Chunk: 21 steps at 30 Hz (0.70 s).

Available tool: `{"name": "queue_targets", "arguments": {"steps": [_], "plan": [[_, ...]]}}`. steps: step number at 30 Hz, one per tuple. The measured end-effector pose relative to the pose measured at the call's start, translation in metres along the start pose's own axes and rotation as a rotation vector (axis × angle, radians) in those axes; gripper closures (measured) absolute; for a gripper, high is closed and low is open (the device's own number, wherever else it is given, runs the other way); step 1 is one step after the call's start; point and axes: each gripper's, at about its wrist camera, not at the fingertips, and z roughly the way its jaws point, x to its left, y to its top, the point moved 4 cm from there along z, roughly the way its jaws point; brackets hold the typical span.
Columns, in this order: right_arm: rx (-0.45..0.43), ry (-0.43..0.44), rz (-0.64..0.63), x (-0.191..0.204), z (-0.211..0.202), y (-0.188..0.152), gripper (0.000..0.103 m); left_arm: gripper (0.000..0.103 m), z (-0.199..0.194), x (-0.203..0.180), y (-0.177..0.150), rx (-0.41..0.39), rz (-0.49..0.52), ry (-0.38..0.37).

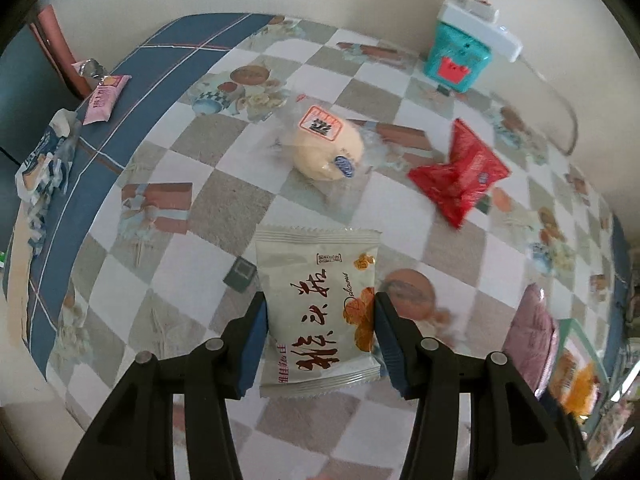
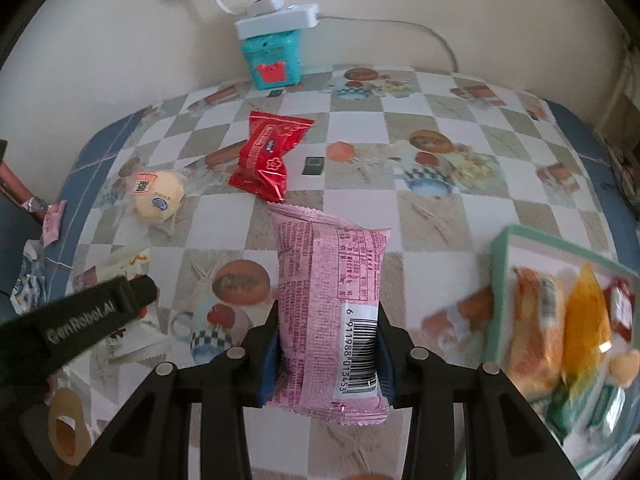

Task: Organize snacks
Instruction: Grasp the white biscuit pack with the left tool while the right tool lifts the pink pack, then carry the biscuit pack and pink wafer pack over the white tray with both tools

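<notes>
My left gripper (image 1: 318,304) is shut on a cream snack packet (image 1: 318,308) with dark lettering, held above the checkered tablecloth (image 1: 224,196). My right gripper (image 2: 326,312) is shut on a pink snack packet (image 2: 330,308), barcode side up. A round pale bun in clear wrap (image 1: 326,148) (image 2: 156,196) and a red packet (image 1: 460,168) (image 2: 266,160) lie on the table beyond both grippers. A green-rimmed box (image 2: 500,280) at the right holds several orange and yellow snacks. The left gripper's black body (image 2: 80,316) shows at the left of the right wrist view.
A teal box (image 1: 456,60) (image 2: 274,60) with a white power strip (image 1: 480,24) on top stands against the back wall. A small pink packet (image 1: 106,98) and a crumpled blue-white wrapper (image 1: 44,168) lie on the blue border at the left. The green-rimmed box corner (image 1: 576,344) sits at the right.
</notes>
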Motion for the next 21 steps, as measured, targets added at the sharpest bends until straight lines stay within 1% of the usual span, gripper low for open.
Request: {"name": "queue_targets", "arguments": {"steps": [2,6,9,13,17,21], "plan": [[-0.013,-0.001,0.011,-0.005,-0.010,-0.005,0.061,0.049,-0.008,-0.002,-0.006,-0.002,-0.007,-0.013],[-0.056,-0.025,0.008,-0.014,-0.032,-0.017,0.061,0.049,-0.023,-0.006,-0.015,-0.026,-0.005,-0.008],[-0.063,-0.007,0.052,-0.028,-0.044,-0.025,0.061,0.049,-0.034,-0.009,-0.024,-0.038,0.001,-0.015],[-0.065,-0.013,0.108,-0.049,-0.056,-0.033,0.061,0.049,-0.038,-0.015,-0.037,-0.045,0.018,0.010],[-0.072,-0.004,0.160,-0.070,-0.071,-0.042,0.061,0.049,-0.045,-0.026,-0.049,-0.040,0.030,-0.016],[-0.092,-0.007,0.191,-0.089,-0.084,-0.046,0.061,0.049,-0.056,-0.041,-0.056,-0.057,0.055,-0.034]]}}
